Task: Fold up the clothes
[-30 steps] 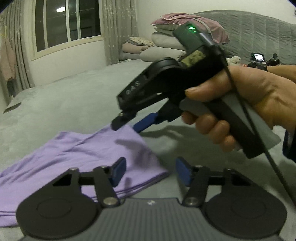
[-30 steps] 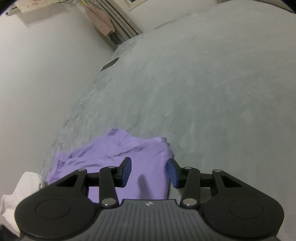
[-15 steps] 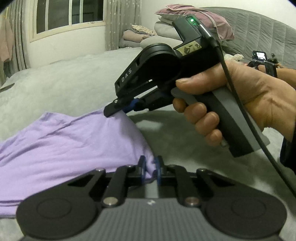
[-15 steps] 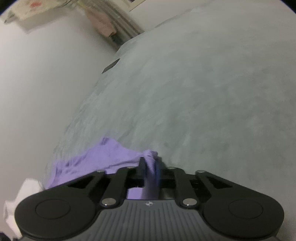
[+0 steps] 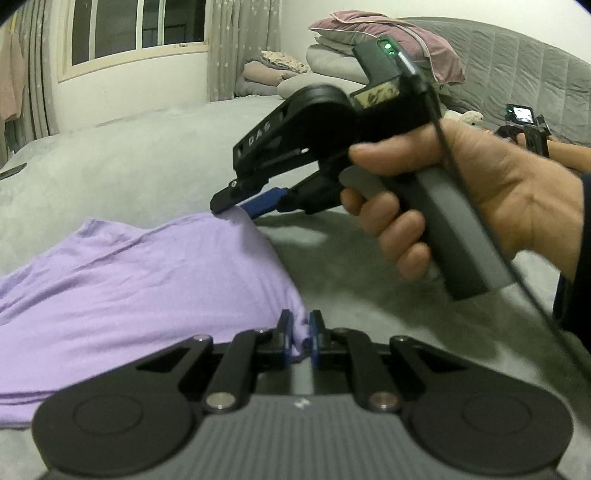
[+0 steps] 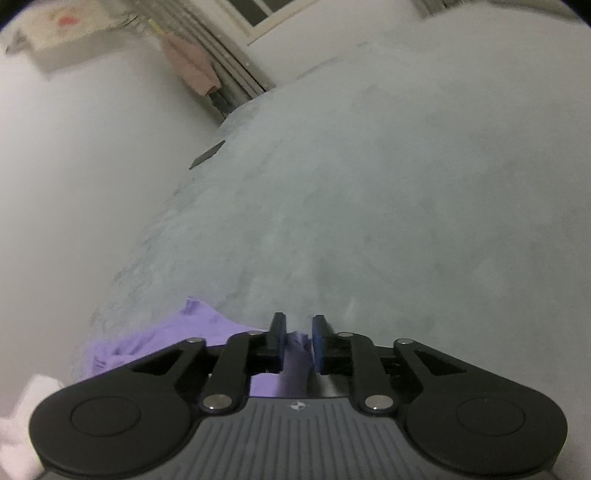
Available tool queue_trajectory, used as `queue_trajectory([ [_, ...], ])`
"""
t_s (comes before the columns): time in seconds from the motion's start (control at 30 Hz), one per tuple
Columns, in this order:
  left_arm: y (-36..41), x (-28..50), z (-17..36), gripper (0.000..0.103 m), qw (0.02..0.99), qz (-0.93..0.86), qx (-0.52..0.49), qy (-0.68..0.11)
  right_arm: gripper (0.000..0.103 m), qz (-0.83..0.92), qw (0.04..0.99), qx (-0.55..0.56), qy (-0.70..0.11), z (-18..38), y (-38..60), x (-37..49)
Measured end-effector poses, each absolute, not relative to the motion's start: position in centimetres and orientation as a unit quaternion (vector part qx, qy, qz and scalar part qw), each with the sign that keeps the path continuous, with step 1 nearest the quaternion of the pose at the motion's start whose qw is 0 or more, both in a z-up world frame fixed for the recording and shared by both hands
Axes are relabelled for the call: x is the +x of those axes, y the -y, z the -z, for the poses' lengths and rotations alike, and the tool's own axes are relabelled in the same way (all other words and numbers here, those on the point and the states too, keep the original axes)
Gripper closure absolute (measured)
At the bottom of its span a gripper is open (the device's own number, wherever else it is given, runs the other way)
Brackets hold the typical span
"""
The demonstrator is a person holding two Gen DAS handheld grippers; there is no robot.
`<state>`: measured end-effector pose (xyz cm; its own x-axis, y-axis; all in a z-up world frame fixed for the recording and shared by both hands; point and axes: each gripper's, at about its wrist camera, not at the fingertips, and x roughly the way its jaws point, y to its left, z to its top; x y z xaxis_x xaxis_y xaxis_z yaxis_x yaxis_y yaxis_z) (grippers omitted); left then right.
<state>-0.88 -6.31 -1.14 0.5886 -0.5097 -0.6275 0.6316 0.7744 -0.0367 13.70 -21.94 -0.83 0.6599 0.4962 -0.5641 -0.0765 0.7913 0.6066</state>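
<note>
A purple garment (image 5: 122, 284) lies partly folded on the grey bed (image 5: 140, 158), spreading left in the left wrist view. My left gripper (image 5: 300, 328) is shut on the garment's near right corner, cloth pinched between its blue pads. My right gripper (image 5: 236, 205), held by a hand (image 5: 480, 192), pinches the garment's far right corner and lifts it slightly. In the right wrist view, purple cloth (image 6: 295, 354) sits between the fingers of the right gripper (image 6: 298, 332), and the rest of the garment (image 6: 147, 343) trails down to the left.
Pillows and folded bedding (image 5: 332, 62) are stacked at the back by a grey quilted headboard (image 5: 517, 81). A window with curtains (image 5: 140, 33) is on the far wall. A flat dark object (image 6: 207, 154) lies near the bed's edge. White cloth (image 6: 22, 413) shows at lower left.
Both grippers went from open over the garment's right edge to shut on its corners. They have since lifted that edge a little off the bed.
</note>
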Motion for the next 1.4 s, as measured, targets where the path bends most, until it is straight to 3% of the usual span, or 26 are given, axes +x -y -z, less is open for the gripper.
queue_trajectory([
  [0.13,6.2,-1.1,1.2,0.095,0.887,0.32,0.098,-0.317,0.065,-0.183,0.852,0.287,-0.397,0.2,22.6,13.4],
  [0.23,6.3,-1.7,1.0,0.095,0.891,0.313,0.113,-0.309,0.063,-0.197,0.849,0.282,-0.4,0.5,22.8,13.1],
  [0.3,6.4,-2.2,0.8,0.091,0.894,0.306,0.126,-0.301,0.071,-0.197,0.854,0.269,-0.399,0.6,22.2,13.2],
  [0.33,6.4,-2.5,0.8,0.091,0.895,0.303,0.133,-0.298,0.088,-0.194,0.857,0.261,-0.4,0.4,21.8,13.2],
  [0.37,6.5,-2.7,0.7,0.089,0.897,0.3,0.14,-0.294,0.092,-0.191,0.86,0.253,-0.4,0.2,21.4,13.3],
  [0.4,6.5,-3.0,0.6,0.081,0.898,0.296,0.146,-0.29,0.093,-0.195,0.863,0.25,-0.392,-0.4,21.0,13.3],
  [0.43,6.6,-3.2,0.5,0.067,0.899,0.293,0.153,-0.286,0.093,-0.202,0.867,0.249,-0.382,-1.1,20.5,13.3],
  [0.5,6.8,-3.7,0.4,0.058,0.902,0.287,0.166,-0.278,0.093,-0.209,0.869,0.247,-0.375,-2.0,19.9,13.1],
  [0.7,8.3,-3.8,0.4,0.049,0.905,0.273,0.19,-0.266,0.093,-0.209,0.87,0.248,-0.372,-3.2,19.3,12.7],
  [0.9,9.2,-3.3,0.4,0.049,0.908,0.253,0.184,-0.278,0.093,-0.218,0.847,0.296,-0.384,-3.5,20.3,12.3],
  [1.13,8.2,-2.2,0.5,0.047,0.904,0.266,0.142,-0.303,0.082,-0.182,0.853,0.269,-0.41,-2.7,21.1,12.7],
  [1.27,7.8,-2.0,0.6,0.046,0.904,0.269,0.129,-0.305,0.058,-0.187,0.857,0.258,-0.405,-2.8,22.3,12.0],
  [1.4,7.7,-2.0,0.7,0.046,0.905,0.271,0.127,-0.303,0.058,-0.197,0.85,0.25,-0.419,-1.9,22.9,11.3],
])
